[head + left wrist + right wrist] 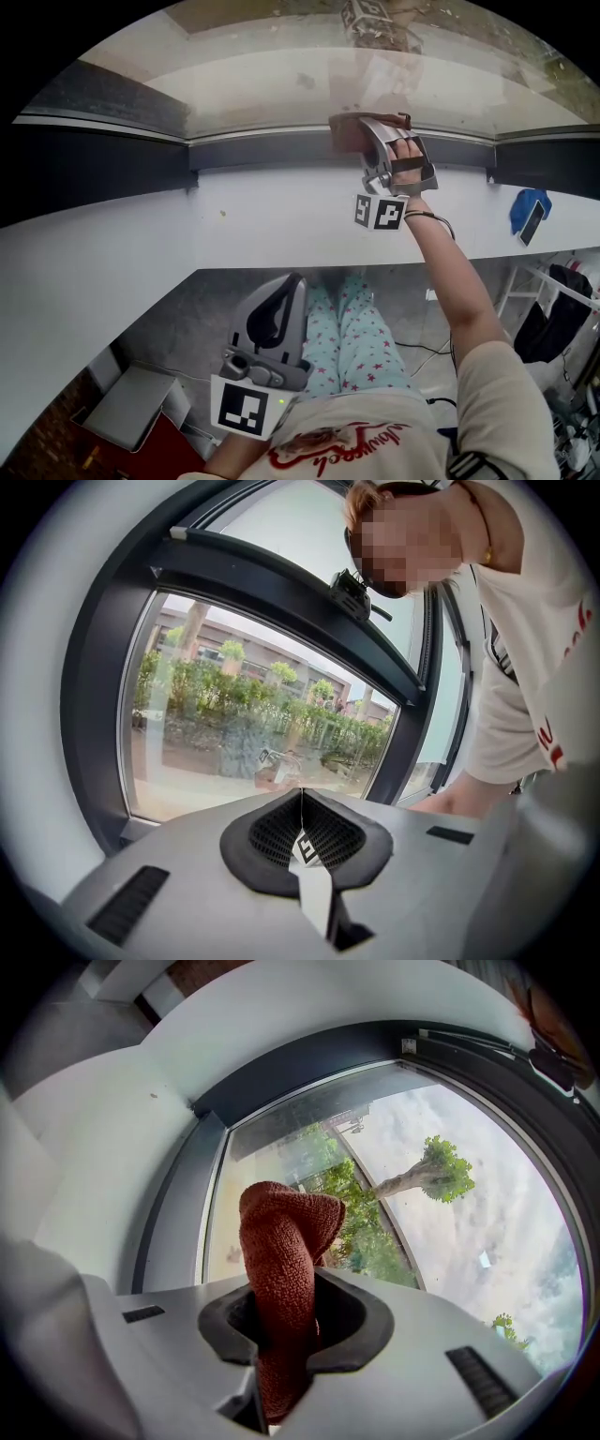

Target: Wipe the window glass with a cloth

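The jaws of your right gripper (pixel 281 1340) are clamped on the rust-red cloth (pixel 279 1241), which stands up out of them in a folded bulge. The jaws of your left gripper (pixel 302 829) are pressed together with nothing between them, and that gripper hangs low by your lap, well apart from the work. The cloth sits at the bottom edge of the window glass (pixel 281 84), just above the dark frame (pixel 253 150) and the white sill (pixel 262 220). I judge the wiping to be at its start or at the low end of a stroke. The next move calls for pressing the bulge flat to the glass and drawing it across in even passes, with a grip firm enough that the cloth doesn't drag out. The head view shows how low on the pane the cloth is, but not whether it touches. The right gripper view shows the clamp plainly, with a tree and sky beyond, while the left gripper view looks at the glass from lower down, with hedges outside.
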`<state>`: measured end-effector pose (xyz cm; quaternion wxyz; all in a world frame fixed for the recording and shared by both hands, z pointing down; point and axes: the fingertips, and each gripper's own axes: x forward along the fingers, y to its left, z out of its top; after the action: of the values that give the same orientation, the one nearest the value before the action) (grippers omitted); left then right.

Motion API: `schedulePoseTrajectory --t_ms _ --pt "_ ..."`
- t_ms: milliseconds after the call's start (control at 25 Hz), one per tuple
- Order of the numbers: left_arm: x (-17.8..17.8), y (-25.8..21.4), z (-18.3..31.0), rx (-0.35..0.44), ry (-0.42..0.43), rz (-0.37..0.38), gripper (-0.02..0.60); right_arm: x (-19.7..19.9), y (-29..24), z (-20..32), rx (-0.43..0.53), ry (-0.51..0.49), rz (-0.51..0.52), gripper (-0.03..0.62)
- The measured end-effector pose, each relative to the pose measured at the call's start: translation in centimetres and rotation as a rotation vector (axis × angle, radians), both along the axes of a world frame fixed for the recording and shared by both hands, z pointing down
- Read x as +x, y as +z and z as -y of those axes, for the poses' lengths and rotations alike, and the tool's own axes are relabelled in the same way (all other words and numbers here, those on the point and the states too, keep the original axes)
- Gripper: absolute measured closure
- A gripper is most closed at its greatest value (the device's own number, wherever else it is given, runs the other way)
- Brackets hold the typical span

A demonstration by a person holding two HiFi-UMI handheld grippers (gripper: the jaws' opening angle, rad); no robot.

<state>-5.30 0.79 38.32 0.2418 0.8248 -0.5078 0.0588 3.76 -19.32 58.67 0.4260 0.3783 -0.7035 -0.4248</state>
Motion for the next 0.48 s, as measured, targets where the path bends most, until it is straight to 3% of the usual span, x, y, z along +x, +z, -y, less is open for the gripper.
schedulePoseTrajectory --t_ms 480 --pt "0.3 -0.2 0.4 0.000 -0.005 -0.004 0.560 0.0 1.8 0.0 -0.050 0.000 -0.015 0.511"
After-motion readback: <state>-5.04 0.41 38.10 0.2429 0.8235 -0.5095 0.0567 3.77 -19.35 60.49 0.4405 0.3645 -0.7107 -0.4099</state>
